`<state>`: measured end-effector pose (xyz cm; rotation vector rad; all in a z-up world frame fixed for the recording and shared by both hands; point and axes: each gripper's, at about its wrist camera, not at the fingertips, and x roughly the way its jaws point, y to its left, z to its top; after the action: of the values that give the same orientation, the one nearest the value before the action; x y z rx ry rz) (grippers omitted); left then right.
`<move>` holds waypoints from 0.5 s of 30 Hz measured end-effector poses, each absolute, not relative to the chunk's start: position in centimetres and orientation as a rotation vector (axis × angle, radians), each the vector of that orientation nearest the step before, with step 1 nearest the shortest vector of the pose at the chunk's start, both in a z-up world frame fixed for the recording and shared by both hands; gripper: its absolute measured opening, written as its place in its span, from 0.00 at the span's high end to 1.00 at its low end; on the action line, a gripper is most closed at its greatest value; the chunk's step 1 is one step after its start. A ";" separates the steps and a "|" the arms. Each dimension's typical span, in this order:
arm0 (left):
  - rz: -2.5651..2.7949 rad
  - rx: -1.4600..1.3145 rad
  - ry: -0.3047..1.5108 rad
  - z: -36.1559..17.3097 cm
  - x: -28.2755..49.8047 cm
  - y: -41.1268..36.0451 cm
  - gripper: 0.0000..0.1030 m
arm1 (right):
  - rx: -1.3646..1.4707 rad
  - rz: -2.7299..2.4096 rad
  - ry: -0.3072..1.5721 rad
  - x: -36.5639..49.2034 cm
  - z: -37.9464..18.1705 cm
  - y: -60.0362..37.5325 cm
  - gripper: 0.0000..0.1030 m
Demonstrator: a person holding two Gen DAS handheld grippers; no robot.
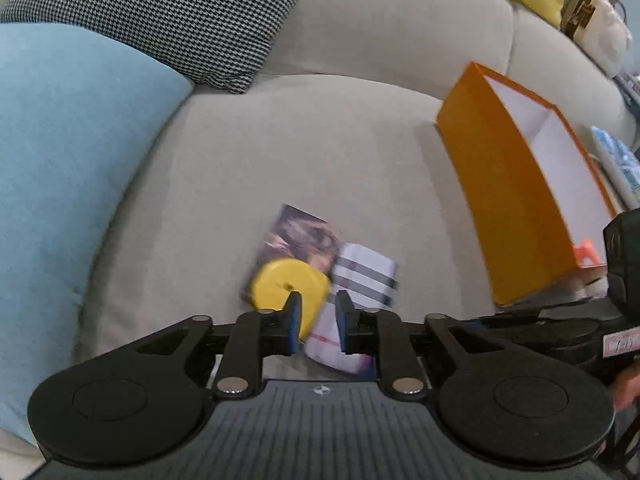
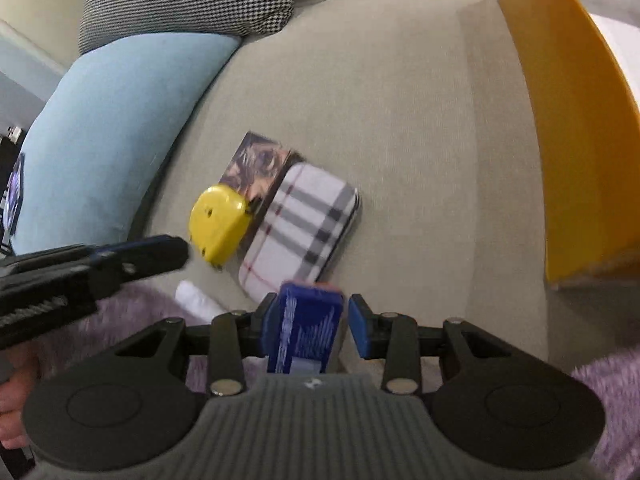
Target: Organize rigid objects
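Note:
A yellow tape measure (image 1: 280,288) (image 2: 218,220) lies on the beige sofa seat, on a dark photo booklet (image 1: 300,232) (image 2: 256,160). A plaid white case (image 1: 366,274) (image 2: 300,232) overlaps the booklet on the right. My left gripper (image 1: 320,320) (image 2: 176,250) hovers just in front of the tape measure, its jaws a narrow gap apart with nothing between the pads. My right gripper (image 2: 314,324) is shut on a blue box with white print (image 2: 306,328), held above the sofa's front edge near the plaid case.
An open orange box (image 1: 516,200) (image 2: 568,120) with a white inside stands on the seat to the right. A light-blue cushion (image 1: 68,160) and a houndstooth cushion (image 1: 180,12) lie to the left. Purple fuzzy fabric (image 2: 132,300) covers the near edge.

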<state>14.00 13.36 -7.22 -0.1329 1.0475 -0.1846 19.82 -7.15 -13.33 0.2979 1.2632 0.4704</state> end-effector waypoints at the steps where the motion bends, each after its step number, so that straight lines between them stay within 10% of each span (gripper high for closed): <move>1: -0.184 -0.127 1.057 -7.3 14.6 13.5 0.77 | 0.299 0.466 1.266 20.2 -13.5 -7.0 0.61; 6: -0.213 -0.041 1.088 -7.8 17.8 13.0 0.42 | 0.312 0.449 1.280 22.1 -14.3 -5.8 0.55; 15: -0.248 0.077 1.186 -10.7 22.2 10.8 0.30 | 0.328 0.445 1.314 23.8 -15.8 -5.5 0.55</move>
<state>22.22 10.80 -10.69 0.0775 1.1856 -0.2477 23.83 -5.50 -15.76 0.3277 1.3135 0.4454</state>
